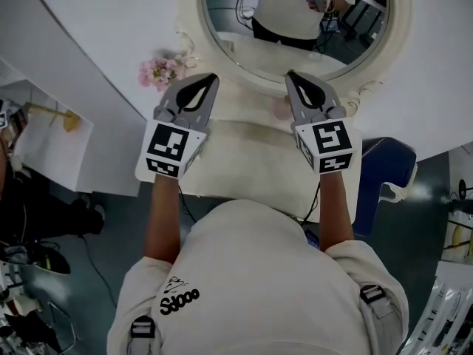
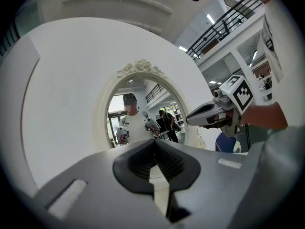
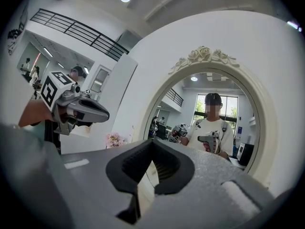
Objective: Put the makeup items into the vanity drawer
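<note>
Flowers [image 1: 161, 71] near the left gripper [image 1: 211, 78] go unseen in its own view.

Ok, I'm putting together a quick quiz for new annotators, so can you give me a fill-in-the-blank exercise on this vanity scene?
1. The left gripper and the right gripper both have their jaws ____, with nothing between them.
2. The flowers beside the mirror are ____ in colour.
3. Those flowers stand nearer the ____ gripper.

Missing words: shut; pink; left.
</note>
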Tool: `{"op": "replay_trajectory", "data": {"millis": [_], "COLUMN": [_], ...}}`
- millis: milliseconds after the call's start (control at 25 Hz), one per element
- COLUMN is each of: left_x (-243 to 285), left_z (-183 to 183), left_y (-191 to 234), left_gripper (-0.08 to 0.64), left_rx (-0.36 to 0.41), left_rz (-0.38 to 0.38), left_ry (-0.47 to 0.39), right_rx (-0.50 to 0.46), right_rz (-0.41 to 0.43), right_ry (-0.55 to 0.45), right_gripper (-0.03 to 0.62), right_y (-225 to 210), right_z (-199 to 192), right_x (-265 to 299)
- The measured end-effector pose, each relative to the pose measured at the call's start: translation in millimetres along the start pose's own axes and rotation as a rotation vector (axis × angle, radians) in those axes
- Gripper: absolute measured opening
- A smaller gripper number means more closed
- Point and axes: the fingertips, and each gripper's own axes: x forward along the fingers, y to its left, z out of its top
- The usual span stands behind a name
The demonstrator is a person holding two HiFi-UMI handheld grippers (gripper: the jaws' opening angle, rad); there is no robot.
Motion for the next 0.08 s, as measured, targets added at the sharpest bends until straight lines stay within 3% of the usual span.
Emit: {"op": "replay_trajectory", "data": {"millis": [80], "left_x": [-1.7], "left_z": [-0.8], "left_y": [-0.8], "left_gripper": [0.018], "left_rx": [-0.004], "left_rz": [-0.002], "left_ry": [0.011], "right_rx": [-0.001], "right_rz": [0.002], "right_ry": [0.002], "right_gripper": [0.002], "right_y": [0.7], "right_z": [0.6], "right_x": [-0.3]}}
